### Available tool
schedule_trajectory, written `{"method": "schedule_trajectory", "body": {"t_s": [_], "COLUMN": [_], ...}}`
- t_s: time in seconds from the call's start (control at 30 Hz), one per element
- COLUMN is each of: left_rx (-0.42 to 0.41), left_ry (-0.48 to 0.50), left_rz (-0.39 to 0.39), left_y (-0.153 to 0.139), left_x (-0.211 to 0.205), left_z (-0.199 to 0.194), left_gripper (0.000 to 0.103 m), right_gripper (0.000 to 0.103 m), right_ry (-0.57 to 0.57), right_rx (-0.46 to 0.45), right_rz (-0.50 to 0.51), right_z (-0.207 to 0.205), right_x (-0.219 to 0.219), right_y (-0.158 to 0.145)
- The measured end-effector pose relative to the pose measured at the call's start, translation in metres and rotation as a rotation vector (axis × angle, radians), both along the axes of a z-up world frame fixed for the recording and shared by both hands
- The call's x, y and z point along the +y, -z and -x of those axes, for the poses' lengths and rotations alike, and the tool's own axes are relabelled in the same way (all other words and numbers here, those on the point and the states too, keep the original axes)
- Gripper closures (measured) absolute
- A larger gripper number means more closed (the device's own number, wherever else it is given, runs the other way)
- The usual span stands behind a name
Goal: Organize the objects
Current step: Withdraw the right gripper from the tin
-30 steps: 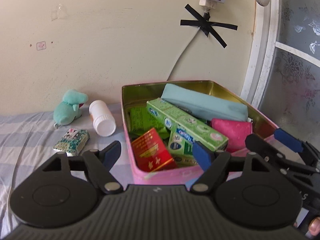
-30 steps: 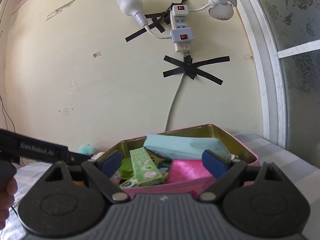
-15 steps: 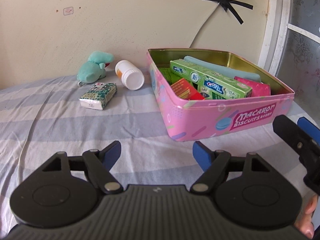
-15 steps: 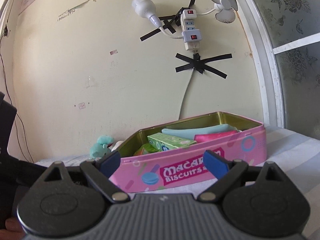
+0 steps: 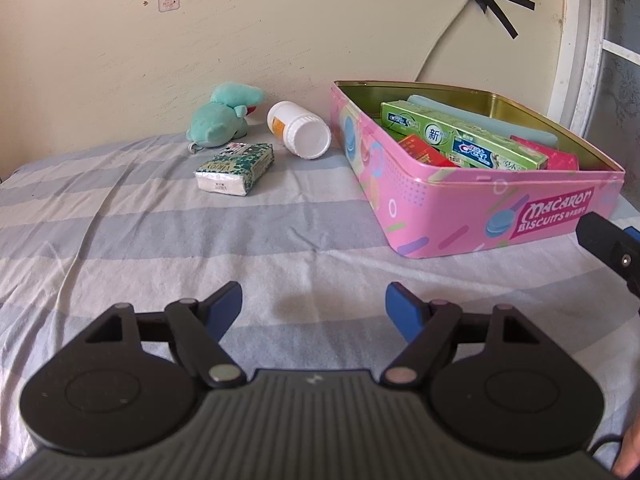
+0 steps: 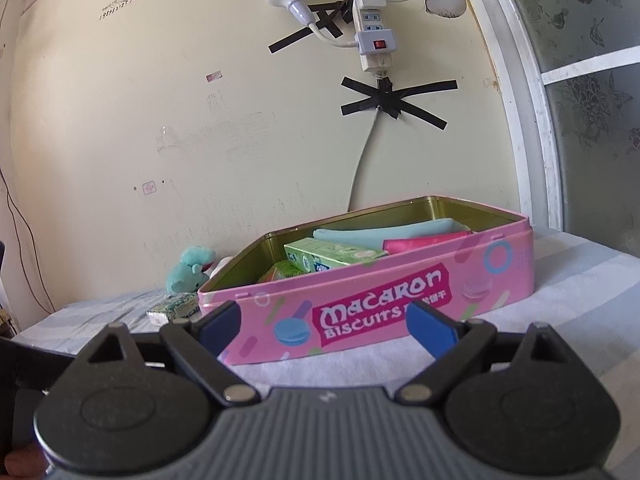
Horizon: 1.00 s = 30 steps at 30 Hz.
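Pink biscuit tin [image 5: 496, 216] now sits ahead on the bed: both tongs, left [image 5: 314, 306] and right [image 6: 326, 326], backed off, apart and empty; three items still outside.

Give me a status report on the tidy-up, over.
Left gripper and right gripper open, empty. Pink tin part filled; plush, bottle, tissue pack outside. Nothing blocking.

A home bedroom: a bed with a striped sheet [image 5: 200, 240] against a scuffed cream wall [image 6: 200, 120], a taped-up power strip [image 6: 374, 36], a frosted floral window [image 6: 592, 80], a plush toy [image 5: 224, 114] and a biscuit tin [image 5: 500, 208]
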<state>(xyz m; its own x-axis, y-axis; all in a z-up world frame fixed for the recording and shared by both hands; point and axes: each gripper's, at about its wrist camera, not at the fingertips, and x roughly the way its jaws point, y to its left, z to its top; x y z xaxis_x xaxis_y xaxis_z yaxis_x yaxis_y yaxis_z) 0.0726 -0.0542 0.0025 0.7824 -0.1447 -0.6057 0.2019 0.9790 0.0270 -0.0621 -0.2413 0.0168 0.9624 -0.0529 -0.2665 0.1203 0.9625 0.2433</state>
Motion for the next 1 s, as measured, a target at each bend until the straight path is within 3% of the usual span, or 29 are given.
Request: {"method": "schedule_trajectory", "body": {"t_s": [1.0], "left_rx": [-0.028], "left_ry": [-0.084], "left_rz": [-0.018], "left_y": [0.005], "left_x": [0.041], "left_z": [-0.01], "left_gripper": [0.022], "right_gripper": [0.01], "right_ry": [-0.012], "right_rx": [0.059], "right_rz": [0.04], "right_z": [-0.01], "right_x": [0.01], "right_y": [0.002]}}
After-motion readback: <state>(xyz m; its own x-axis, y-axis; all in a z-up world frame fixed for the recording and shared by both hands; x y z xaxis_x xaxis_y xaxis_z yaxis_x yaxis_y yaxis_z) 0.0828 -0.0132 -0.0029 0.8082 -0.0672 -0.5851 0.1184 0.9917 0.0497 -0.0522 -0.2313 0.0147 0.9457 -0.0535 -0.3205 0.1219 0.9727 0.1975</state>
